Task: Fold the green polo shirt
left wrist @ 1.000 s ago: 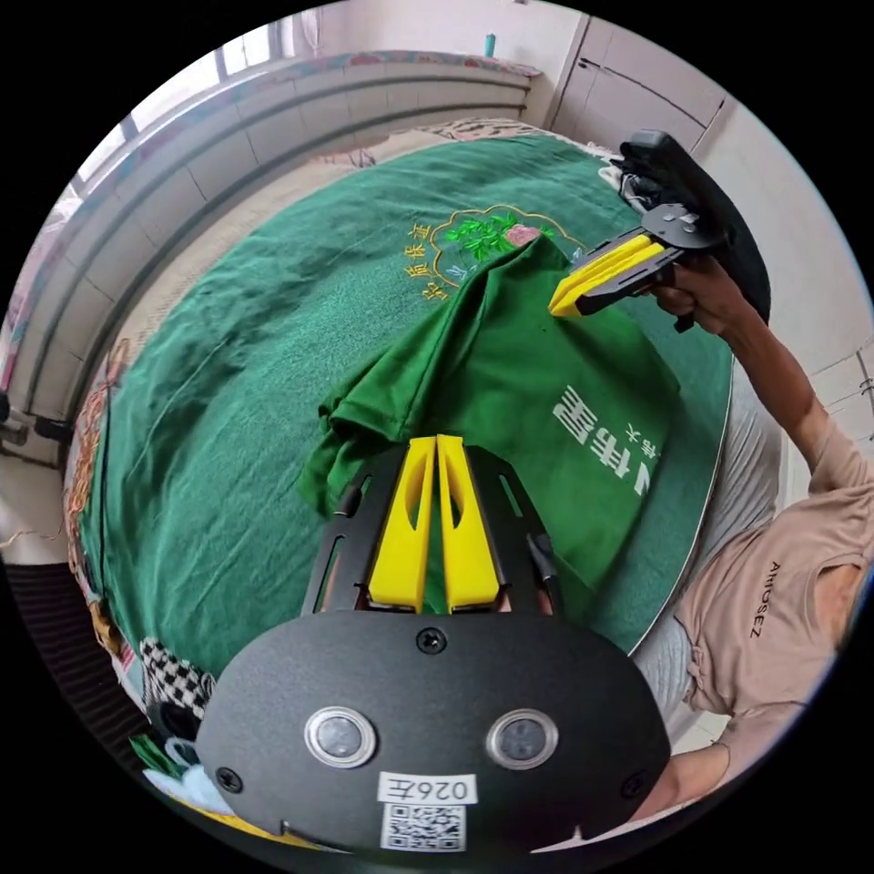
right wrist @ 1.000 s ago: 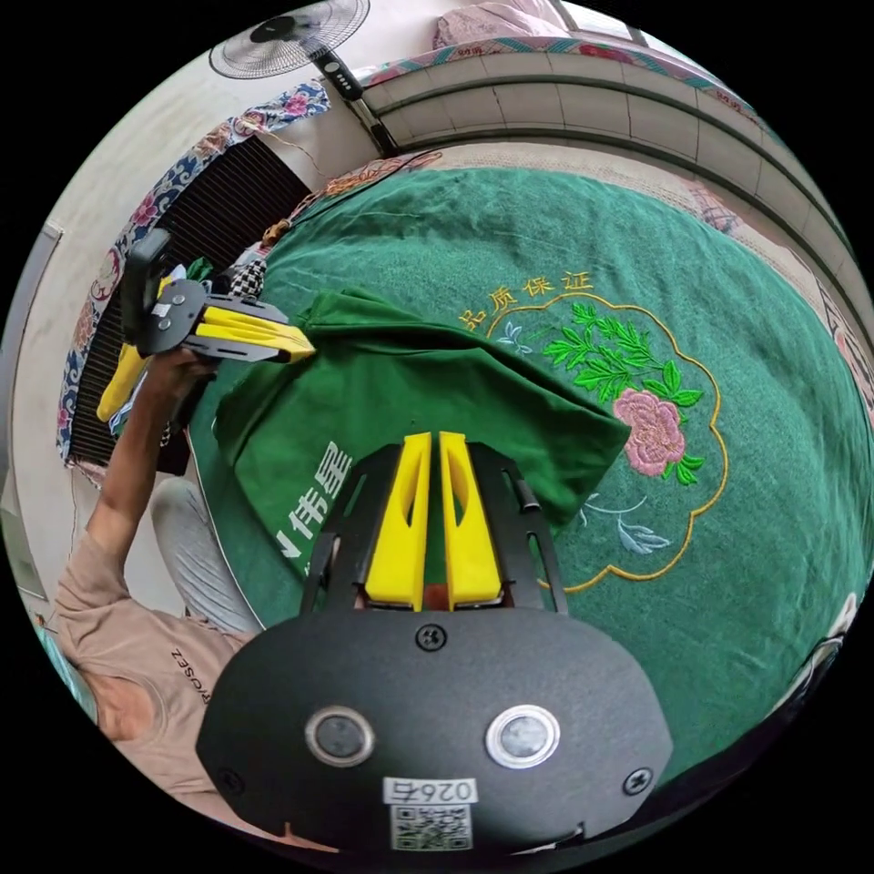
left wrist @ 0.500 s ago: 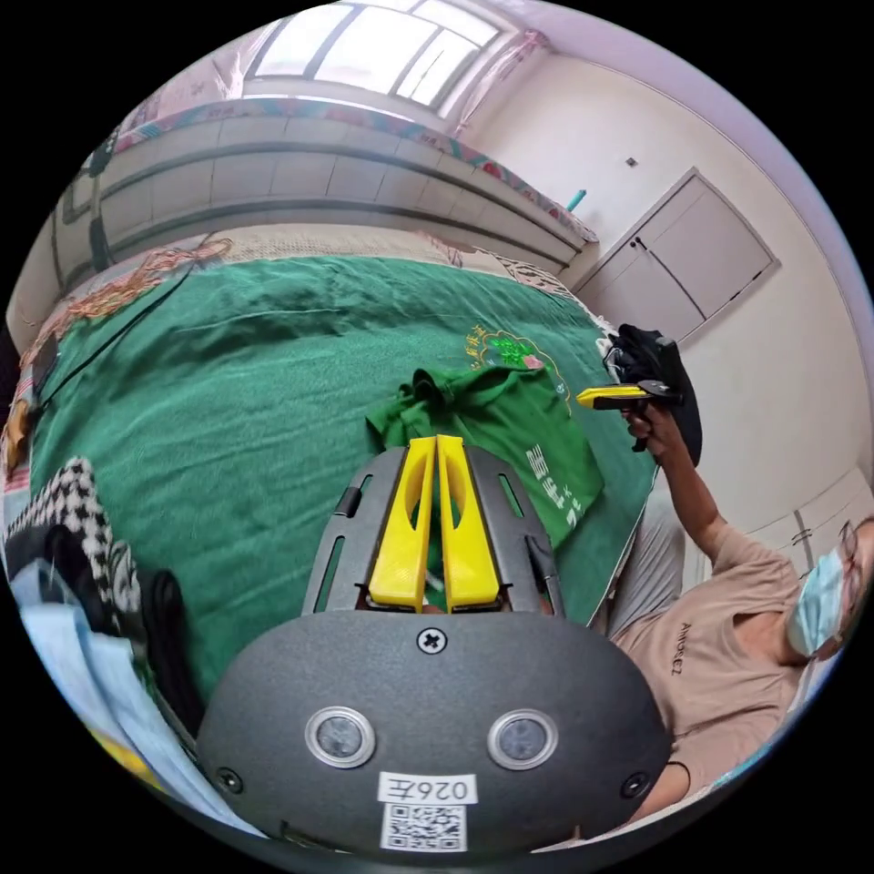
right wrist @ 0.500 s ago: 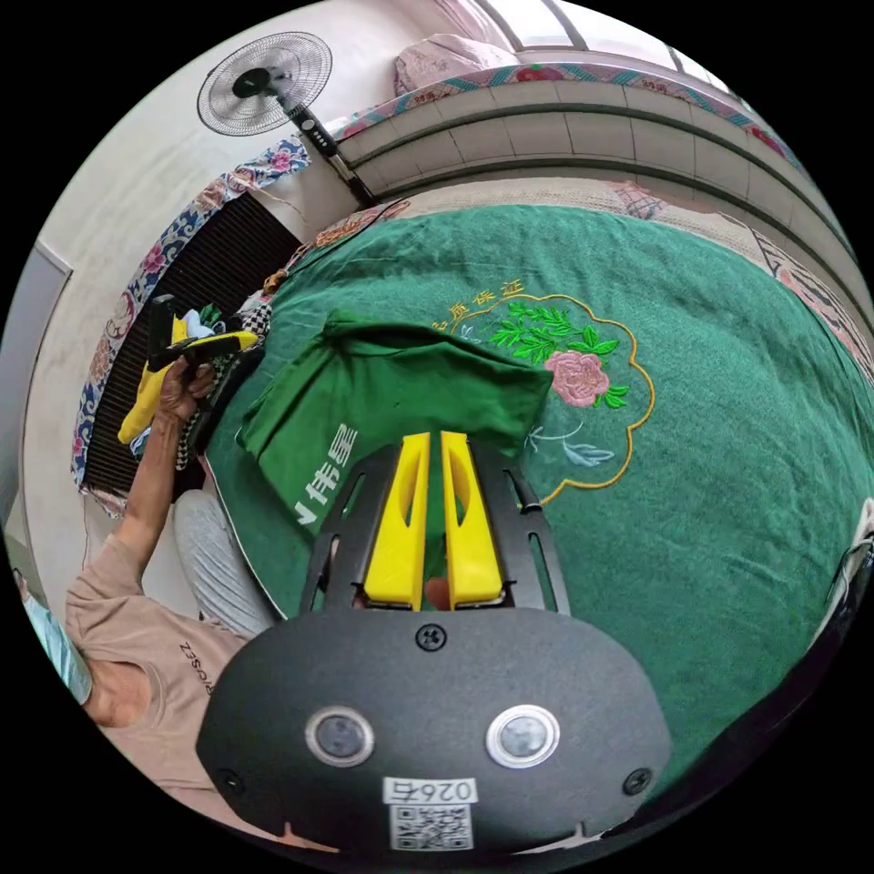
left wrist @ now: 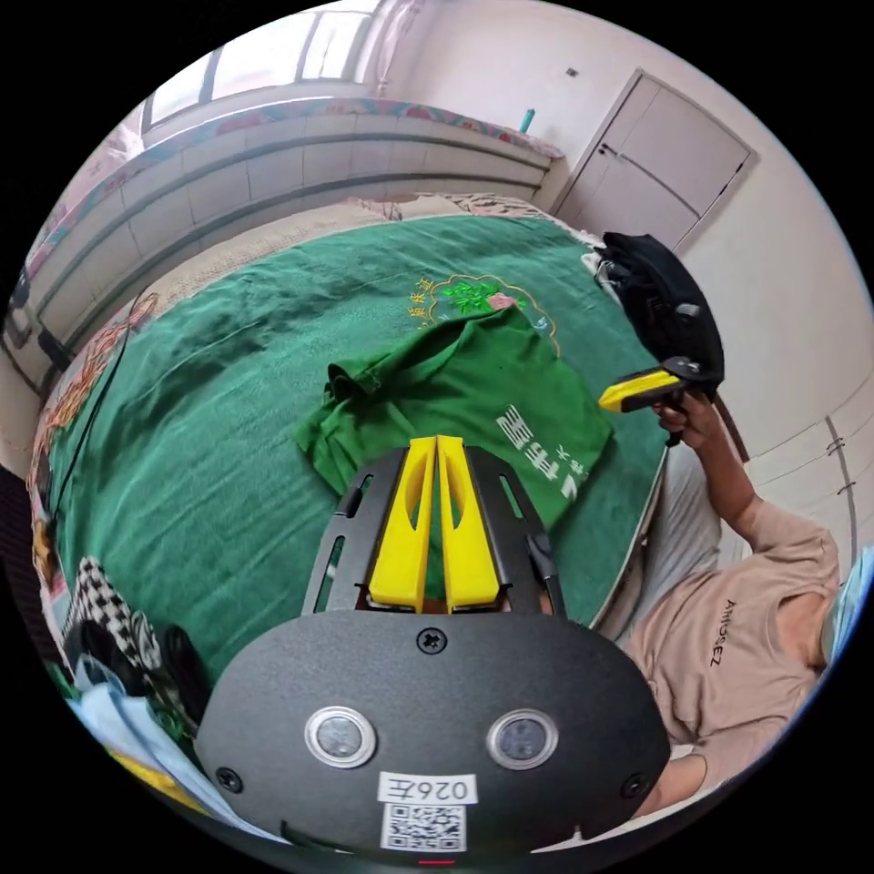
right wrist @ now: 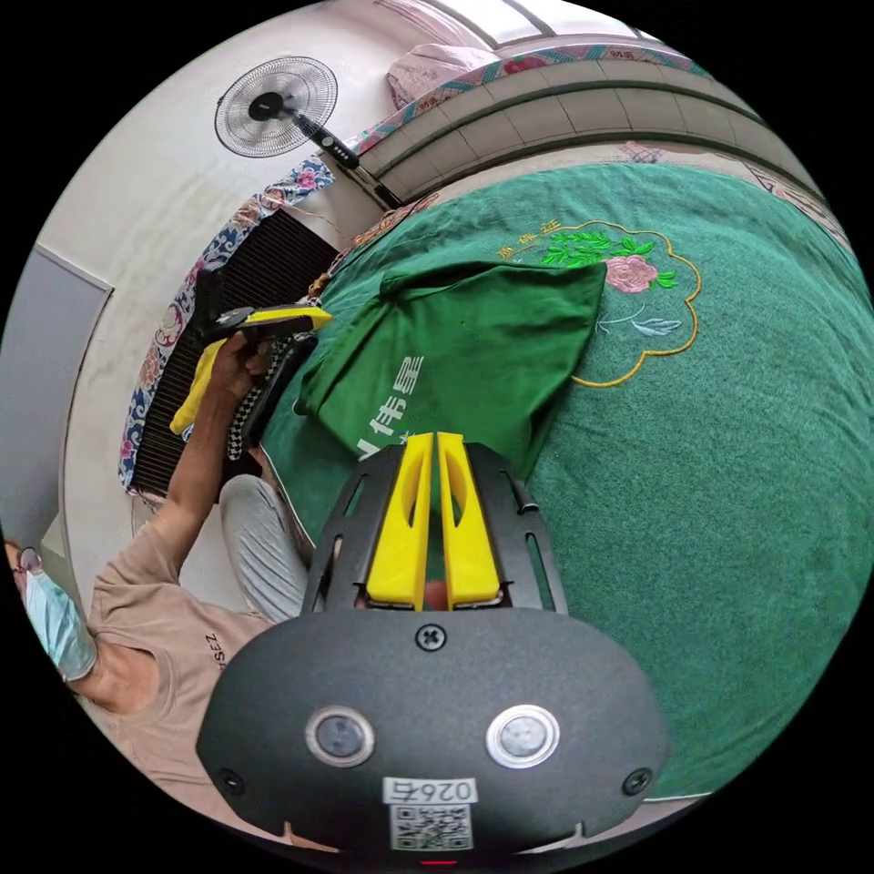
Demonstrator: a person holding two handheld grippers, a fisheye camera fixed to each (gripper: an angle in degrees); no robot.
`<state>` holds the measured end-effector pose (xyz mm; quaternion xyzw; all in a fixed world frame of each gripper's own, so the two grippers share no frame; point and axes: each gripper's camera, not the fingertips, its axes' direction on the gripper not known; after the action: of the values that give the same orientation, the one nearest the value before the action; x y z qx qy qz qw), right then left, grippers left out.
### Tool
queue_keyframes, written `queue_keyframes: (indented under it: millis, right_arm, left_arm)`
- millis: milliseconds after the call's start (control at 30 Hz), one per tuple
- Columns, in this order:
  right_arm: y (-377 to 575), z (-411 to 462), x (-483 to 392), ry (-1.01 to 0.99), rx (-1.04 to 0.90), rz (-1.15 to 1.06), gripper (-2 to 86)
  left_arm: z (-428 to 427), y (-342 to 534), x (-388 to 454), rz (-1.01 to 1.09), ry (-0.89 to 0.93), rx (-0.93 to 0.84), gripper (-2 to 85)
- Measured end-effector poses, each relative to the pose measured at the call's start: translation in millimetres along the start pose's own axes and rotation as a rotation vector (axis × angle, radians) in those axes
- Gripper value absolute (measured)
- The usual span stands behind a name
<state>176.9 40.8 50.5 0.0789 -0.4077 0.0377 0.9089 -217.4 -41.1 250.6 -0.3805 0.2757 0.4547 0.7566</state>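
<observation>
The green polo shirt (left wrist: pixel 455 391) lies folded on the green blanket (left wrist: pixel 228 382), white lettering facing up and the collar end to the left. In the right gripper view the shirt (right wrist: pixel 473 337) rests beside the embroidered flower emblem (right wrist: pixel 628 273). My left gripper (left wrist: pixel 435 443) hovers short of the shirt's near edge, jaws shut with nothing between them. My right gripper (right wrist: pixel 432 439) is likewise shut and empty, held back from the shirt. Each gripper appears in the other's view, gripped by a hand off the shirt's side: the right gripper (left wrist: pixel 612 399) and the left gripper (right wrist: pixel 320 315).
The person (left wrist: pixel 746 628) sits at the blanket's near edge. A black bag (left wrist: pixel 660 291) lies at one corner, and a checkered cloth pile (left wrist: pixel 109 610) at another. A standing fan (right wrist: pixel 273 96) and a tiled ledge (left wrist: pixel 300 164) border the bed. Wide bare blanket (right wrist: pixel 728 473) lies beyond the shirt.
Both grippers have pulled back from the shirt toward the person. The shirt's edge, raised a second ago, now lies flat on the blanket.
</observation>
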Motion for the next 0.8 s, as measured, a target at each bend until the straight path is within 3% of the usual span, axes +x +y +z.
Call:
queue_keyframes:
  millis: [100,200,300,367,633,733,800]
  right_arm:
    - [-0.5,7.0,4.0,0.043,-0.025,0.001,-1.0]
    - [-3.6,12.2,7.8,0.083,-0.046,0.001,-1.0]
    - [-5.4,8.8,7.6,0.114,-0.049,-0.008,-0.9]
    - [-4.6,0.9,4.9,0.144,-0.04,-0.015,-0.9]
    - [7.4,-32.0,-12.6,0.16,-0.062,-0.061,2.1]
    - [10.4,-45.2,-15.4,0.153,-0.059,-0.061,3.5]
    - [11.2,-49.0,-13.5,0.118,-0.082,-0.054,4.8]
  left_arm:
    - [48.4,-45.0,-16.9,-0.022,0.012,-0.086,-1.0]
    - [84.2,-75.7,-41.3,-0.12,-0.091,-0.159,-0.9]
    - [75.3,-73.0,-59.0,-0.246,-0.15,-0.09,-0.9]
    - [42.5,-39.4,-61.7,-0.3,-0.125,0.067,-0.9]
    - [-43.8,160.7,16.4,-0.168,-0.016,0.369,-0.3]
    - [-44.0,219.8,33.3,-0.2,0.016,0.365,2.5]
    - [-35.0,239.8,34.0,-0.245,-0.032,0.31,9.7]
